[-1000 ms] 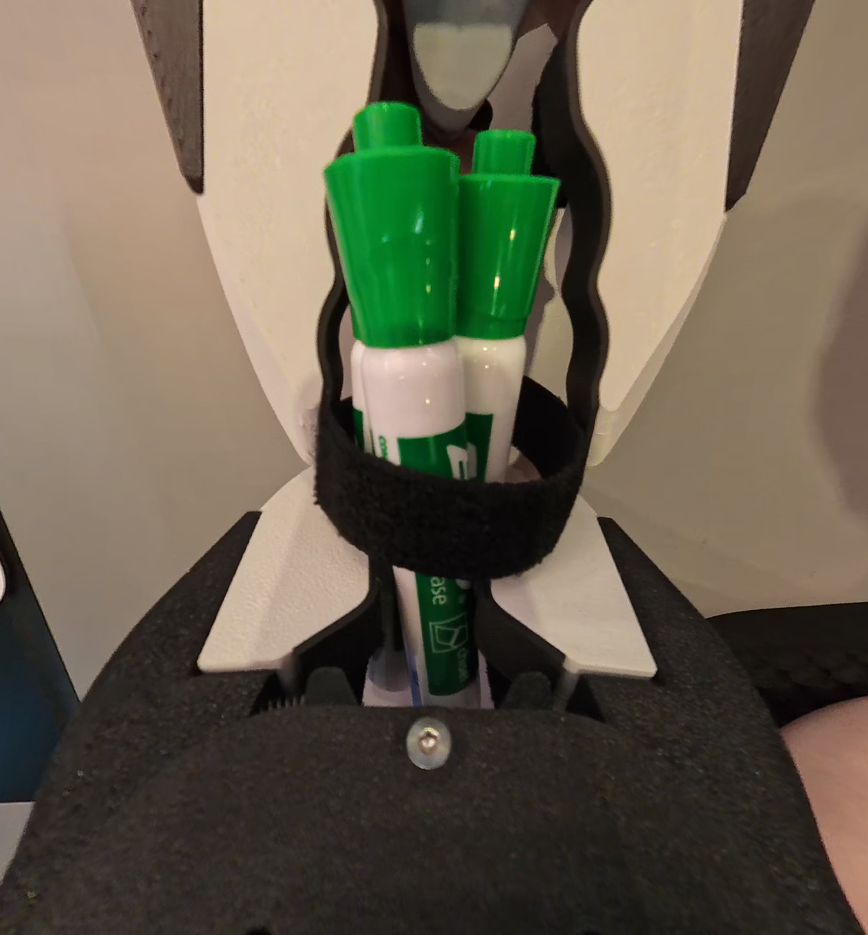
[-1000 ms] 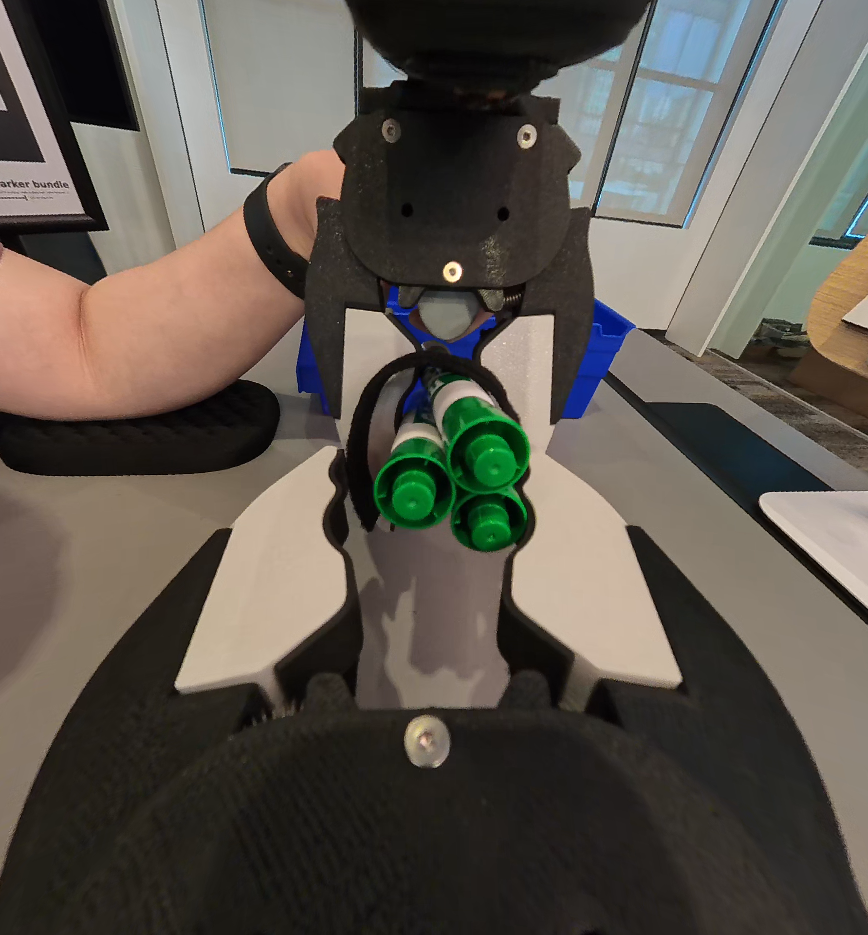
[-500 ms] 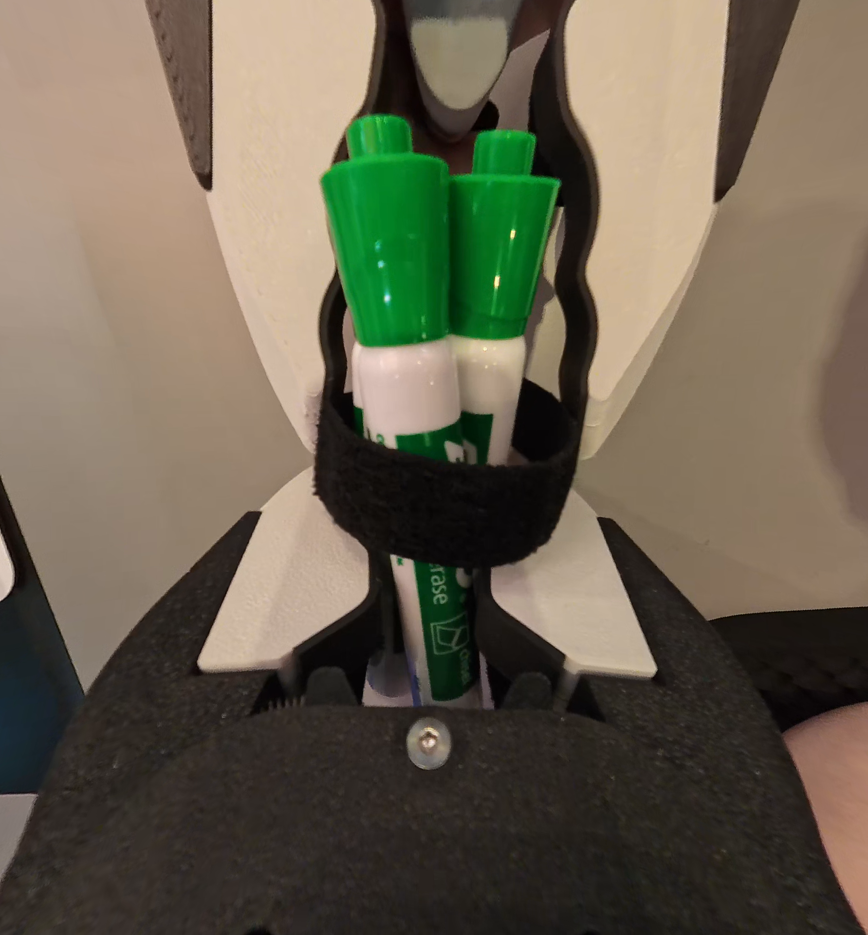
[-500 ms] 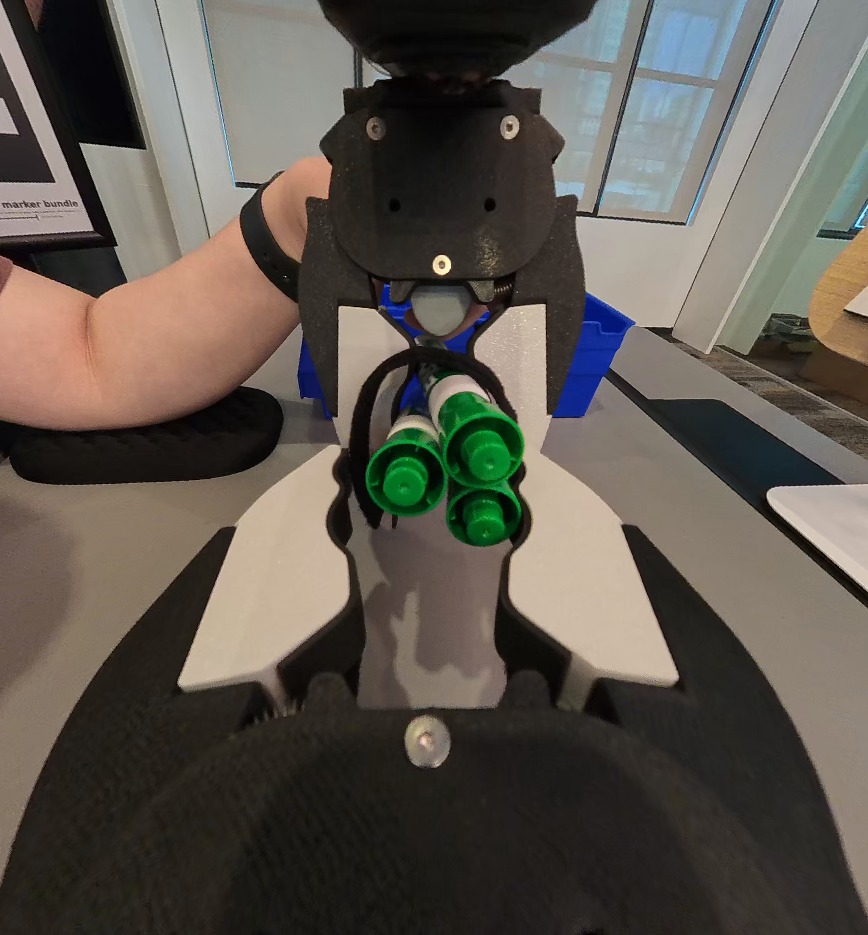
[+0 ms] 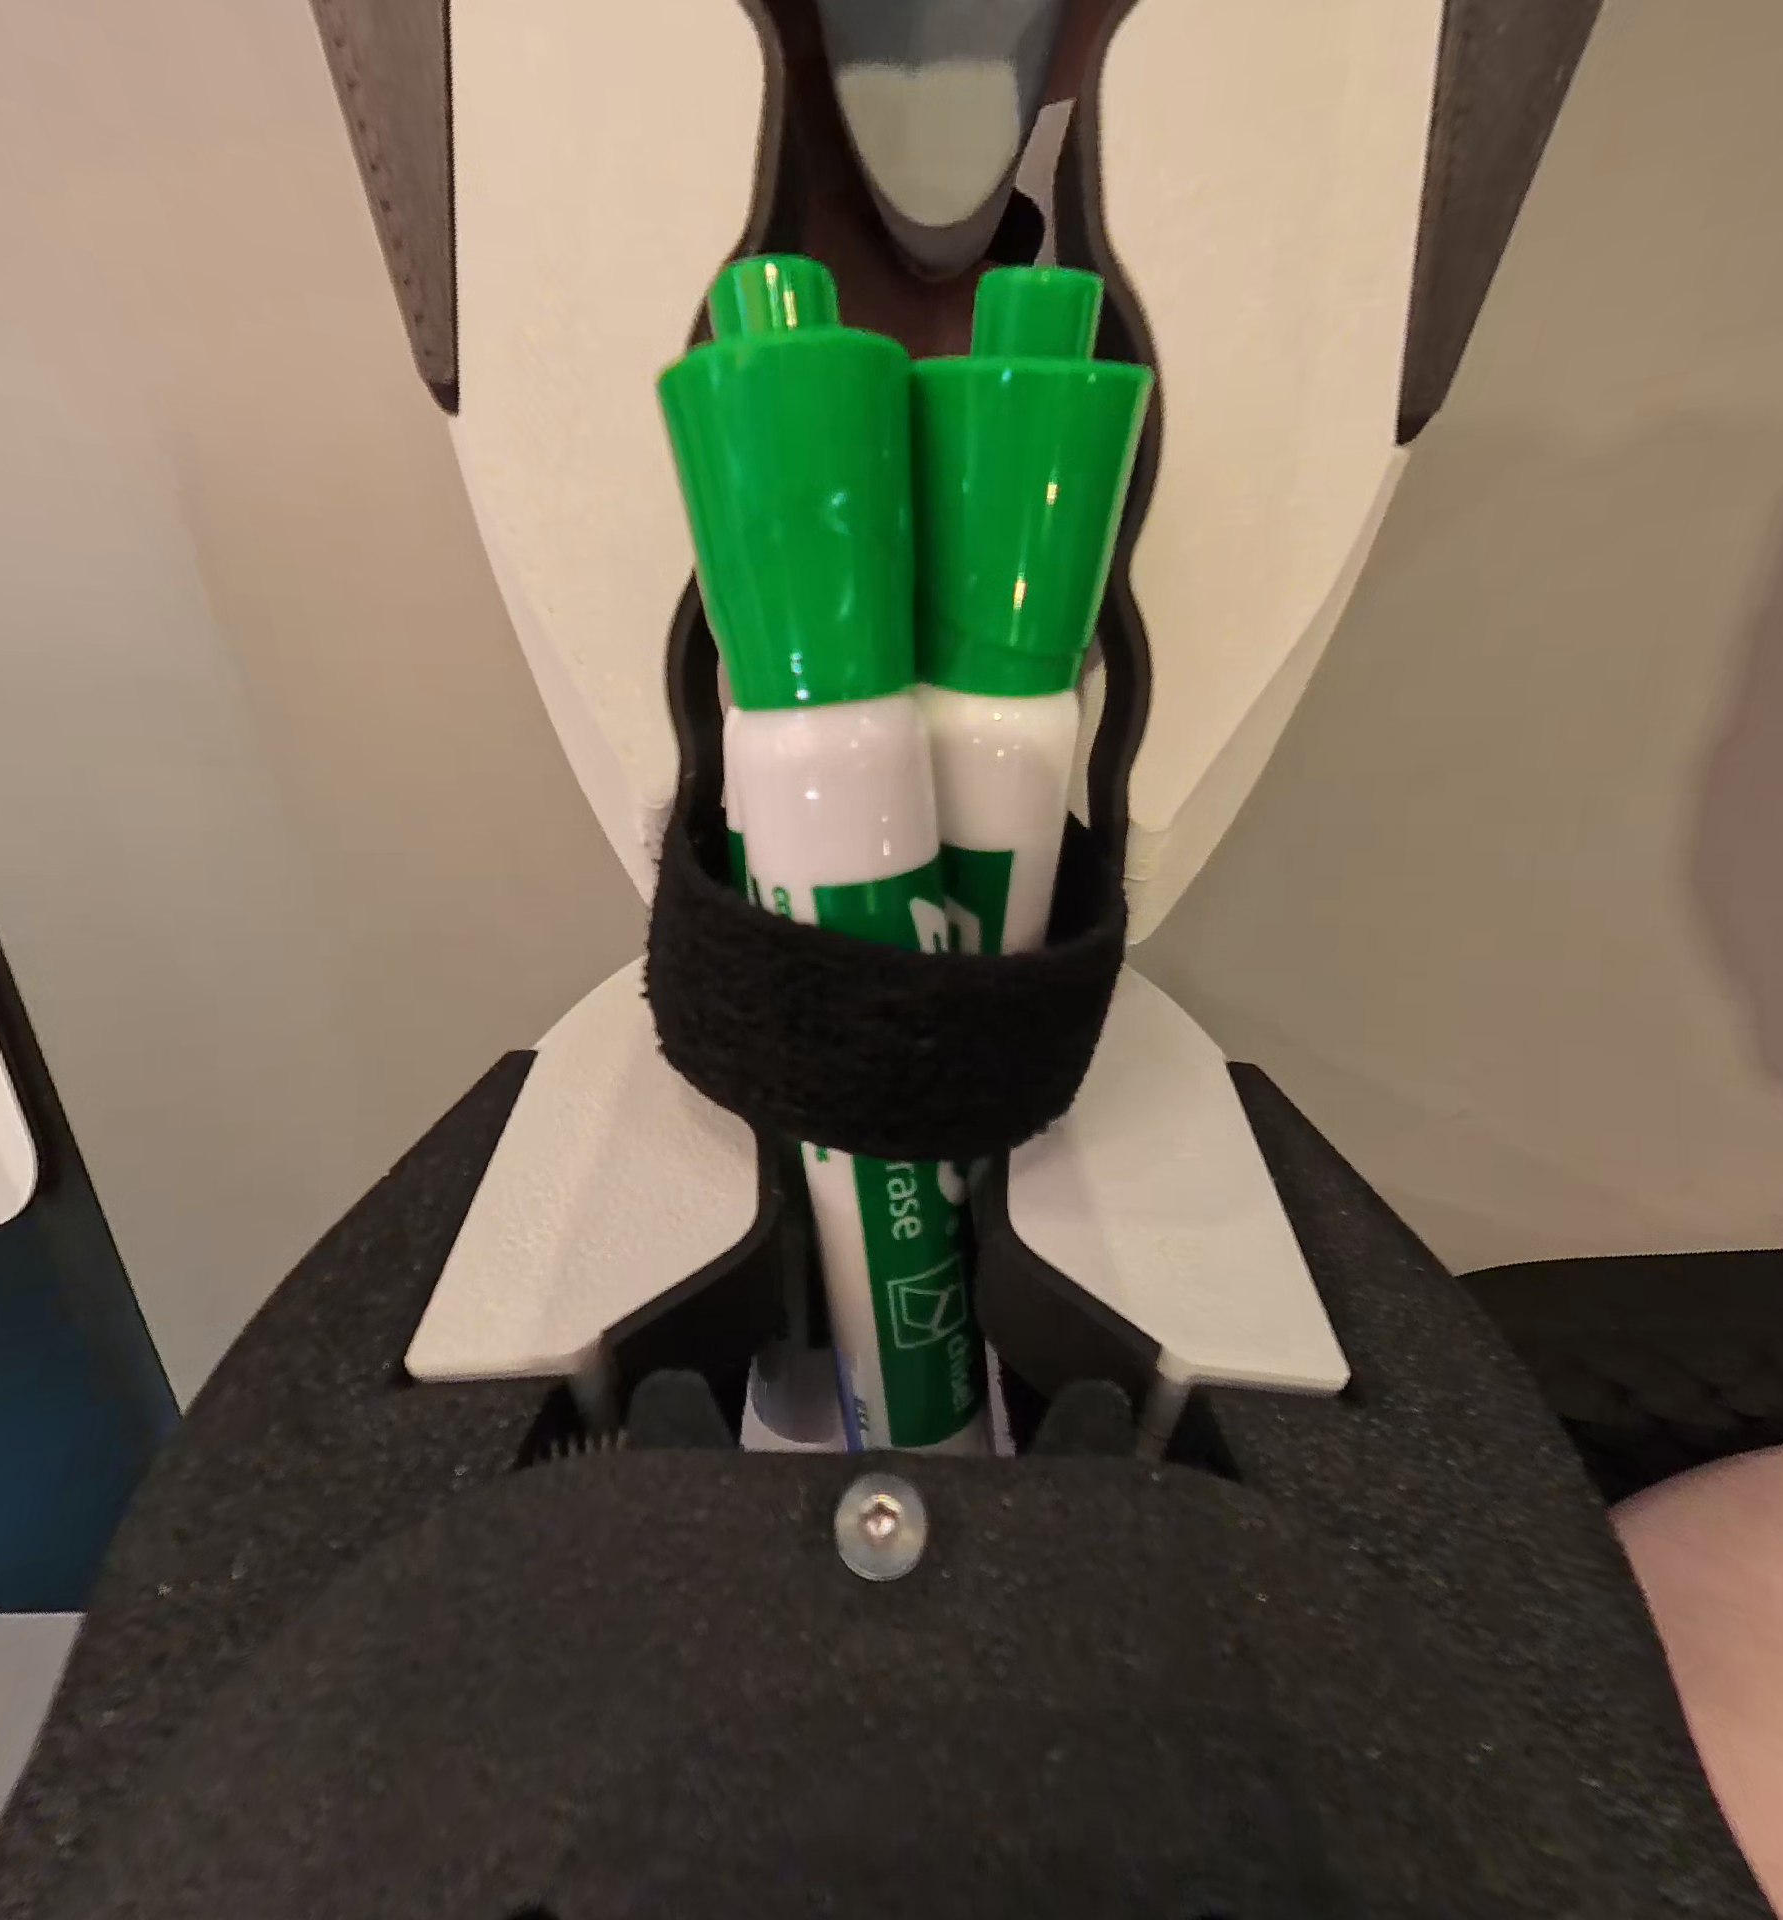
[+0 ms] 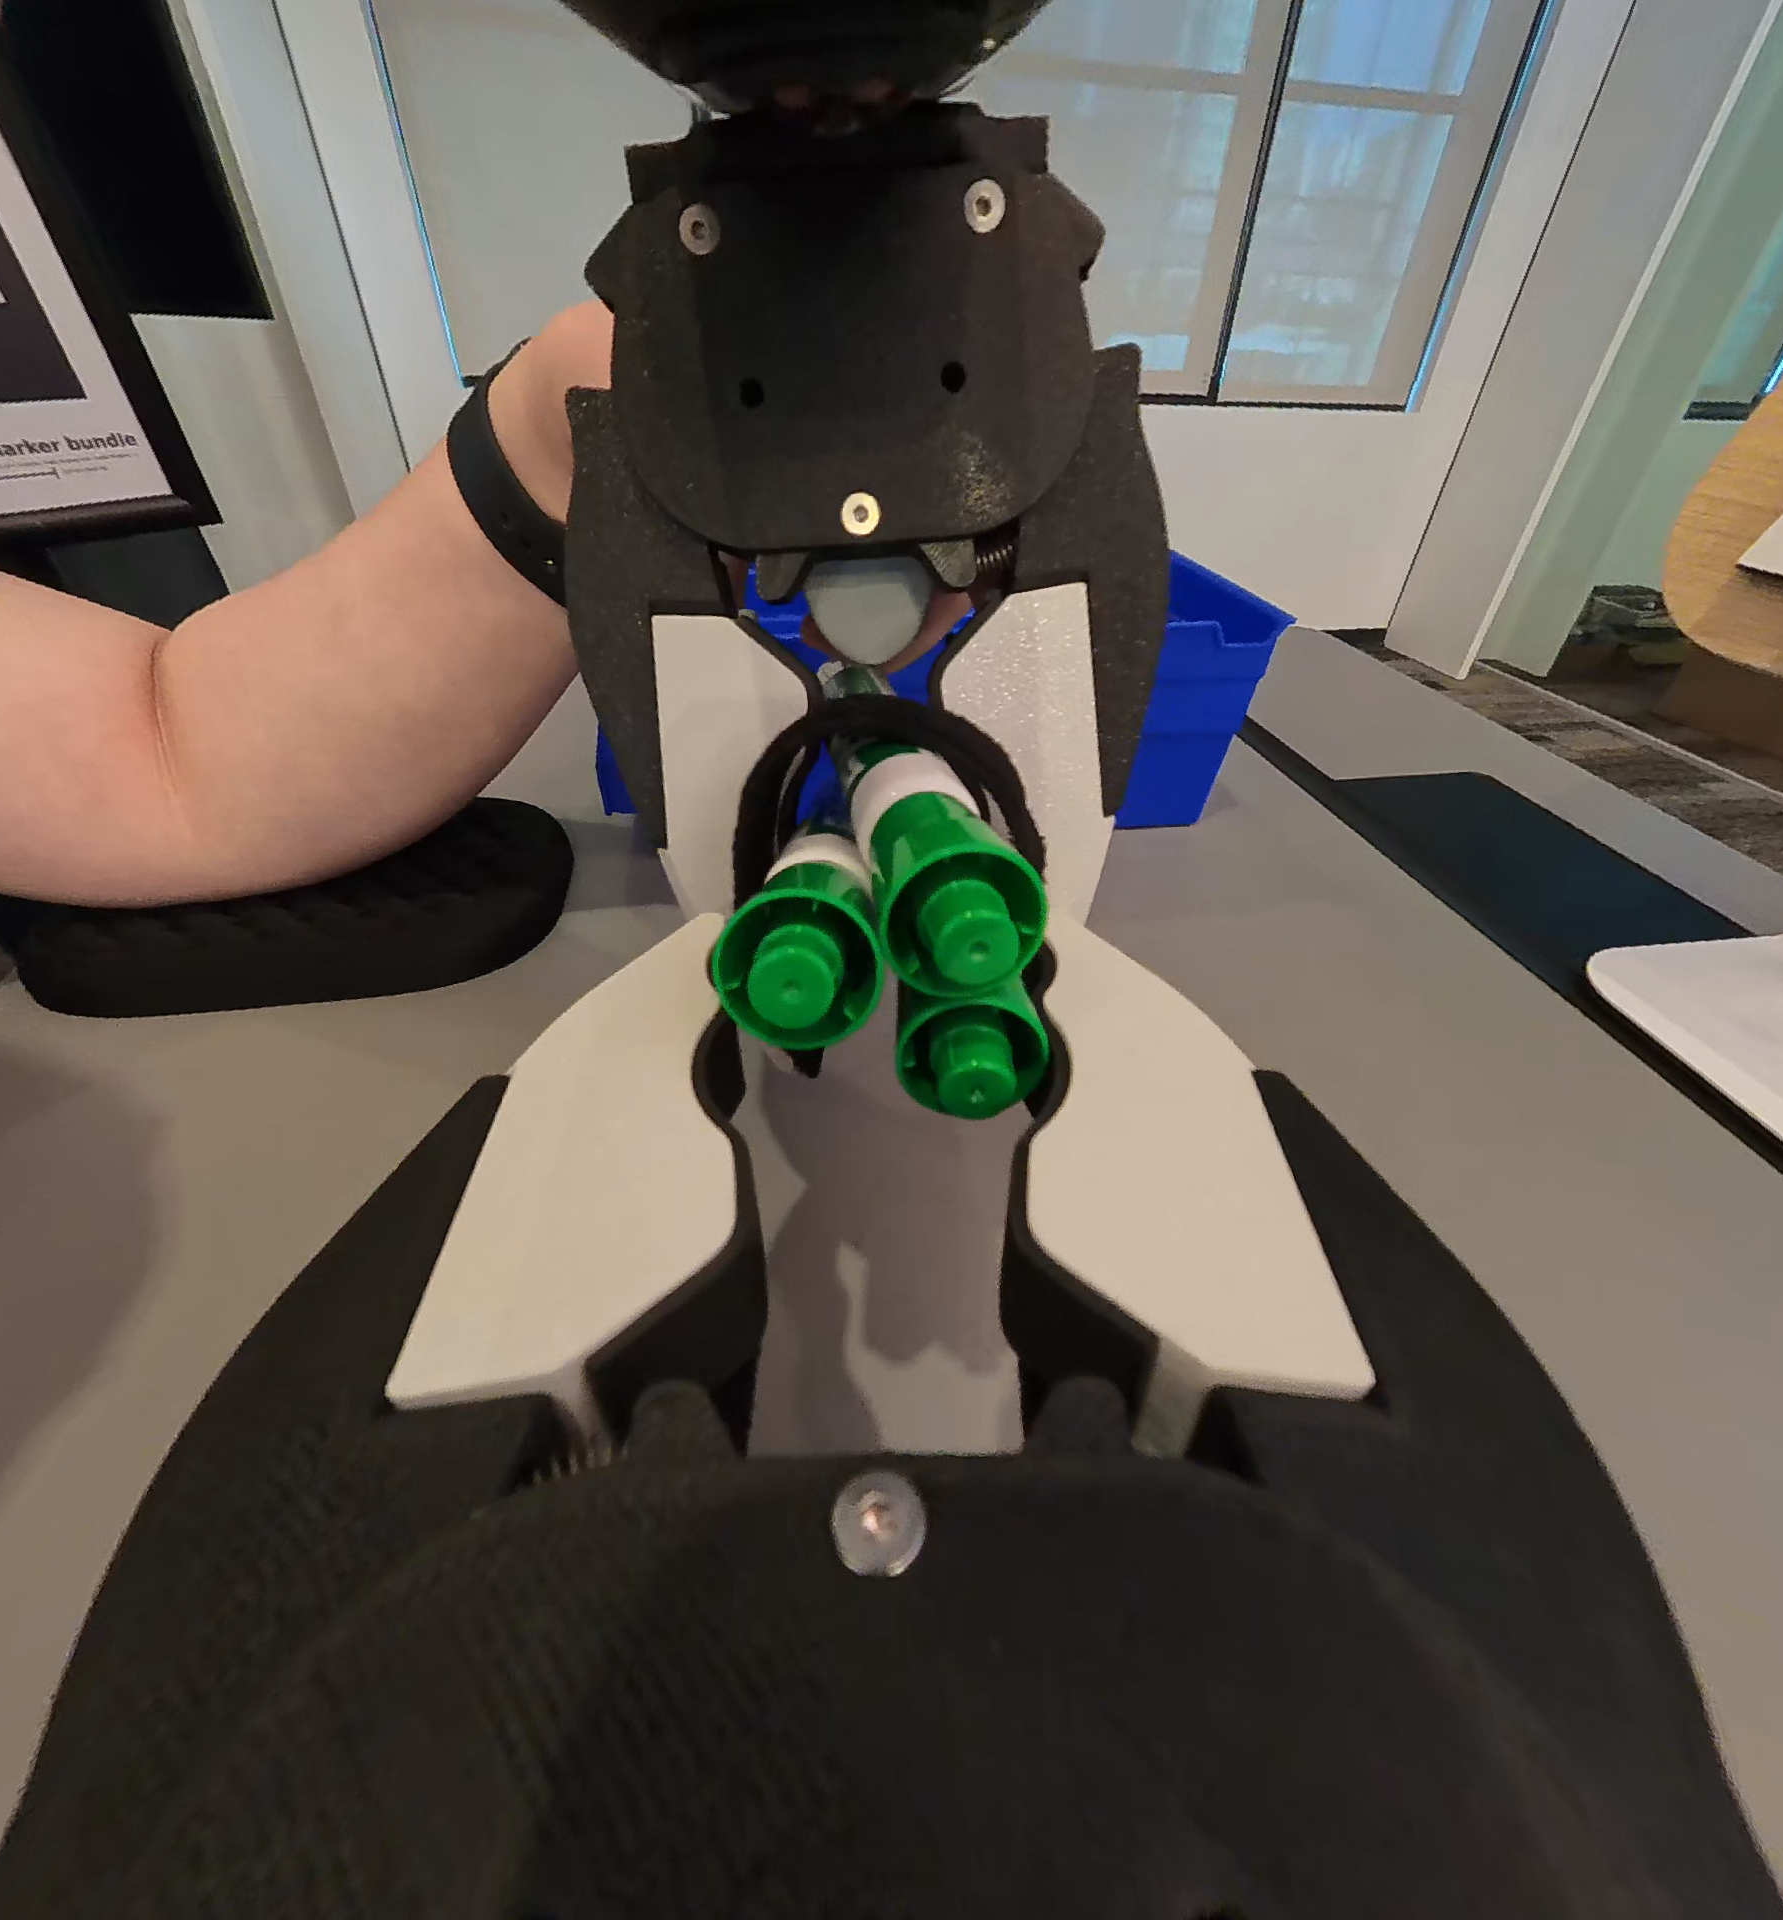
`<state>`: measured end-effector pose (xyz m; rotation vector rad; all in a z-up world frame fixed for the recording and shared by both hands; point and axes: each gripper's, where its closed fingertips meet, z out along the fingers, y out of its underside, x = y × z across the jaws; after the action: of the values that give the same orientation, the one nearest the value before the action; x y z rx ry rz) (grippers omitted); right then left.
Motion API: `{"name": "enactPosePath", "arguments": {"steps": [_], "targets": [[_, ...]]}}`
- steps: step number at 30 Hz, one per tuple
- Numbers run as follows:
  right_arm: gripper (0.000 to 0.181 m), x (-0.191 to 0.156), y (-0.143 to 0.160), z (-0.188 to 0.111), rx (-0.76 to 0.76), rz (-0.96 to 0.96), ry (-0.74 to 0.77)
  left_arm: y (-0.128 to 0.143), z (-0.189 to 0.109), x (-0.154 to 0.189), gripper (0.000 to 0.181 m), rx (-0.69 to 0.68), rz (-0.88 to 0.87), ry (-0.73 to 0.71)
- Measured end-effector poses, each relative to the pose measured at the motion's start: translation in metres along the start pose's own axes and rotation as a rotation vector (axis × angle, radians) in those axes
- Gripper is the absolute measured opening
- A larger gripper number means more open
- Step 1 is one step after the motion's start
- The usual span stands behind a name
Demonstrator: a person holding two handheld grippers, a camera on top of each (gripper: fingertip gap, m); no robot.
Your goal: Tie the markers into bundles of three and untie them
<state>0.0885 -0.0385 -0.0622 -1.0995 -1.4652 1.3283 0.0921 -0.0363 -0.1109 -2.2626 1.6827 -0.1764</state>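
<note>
Three green-capped white markers (image 5: 897, 582) lie side by side inside a loose black hook-and-loop strap (image 5: 887, 1039). My left gripper (image 5: 887, 997) is shut on their barrels and holds them above the table. In the right wrist view the cap ends (image 6: 960, 925) point at the camera. My right gripper (image 6: 882, 966) faces the left gripper (image 6: 887, 831) tip to tip. Its fingers press the caps from both sides. The strap (image 6: 752, 831) hangs as a slack loop around the barrels just behind the caps. The rear ends of the markers are hidden inside the left gripper.
A grey table (image 6: 1386, 1143) lies below. A blue bin (image 6: 1209, 707) stands behind the left gripper. A person's forearm (image 6: 243, 727) rests on a black pad (image 6: 295, 925) at the left. A white board (image 6: 1760, 1039) lies at the right edge, and a framed sign (image 6: 25, 312) stands at back left. My right fingertips sit around 4 cm from my left ones.
The two grippers have drawn slightly closer together. The right gripper's fingers have narrowed a little around the marker caps. The strap stays looped on the barrels.
</note>
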Motion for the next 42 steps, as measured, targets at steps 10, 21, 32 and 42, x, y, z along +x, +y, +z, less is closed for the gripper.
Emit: {"name": "enactPosePath", "arguments": {"steps": [10,21,32,42], "targets": [[0.047,-0.001,0.007,0.002,-0.034,-0.007,-0.002,0.000,-0.002,-0.001,0.041,0.008,-0.007,-0.004],[0.038,-0.006,0.004,0.000,-0.022,-0.038,-0.031,0.000,-0.002,0.000,0.041,0.011,-0.008,0.003],[0.040,-0.010,0.006,0.002,-0.030,-0.018,-0.057,0.000,0.000,0.000,0.041,0.009,-0.008,0.005],[0.056,-0.017,0.005,0.002,-0.013,0.052,-0.125,0.001,0.000,-0.002,0.041,0.001,-0.012,-0.001]]}}
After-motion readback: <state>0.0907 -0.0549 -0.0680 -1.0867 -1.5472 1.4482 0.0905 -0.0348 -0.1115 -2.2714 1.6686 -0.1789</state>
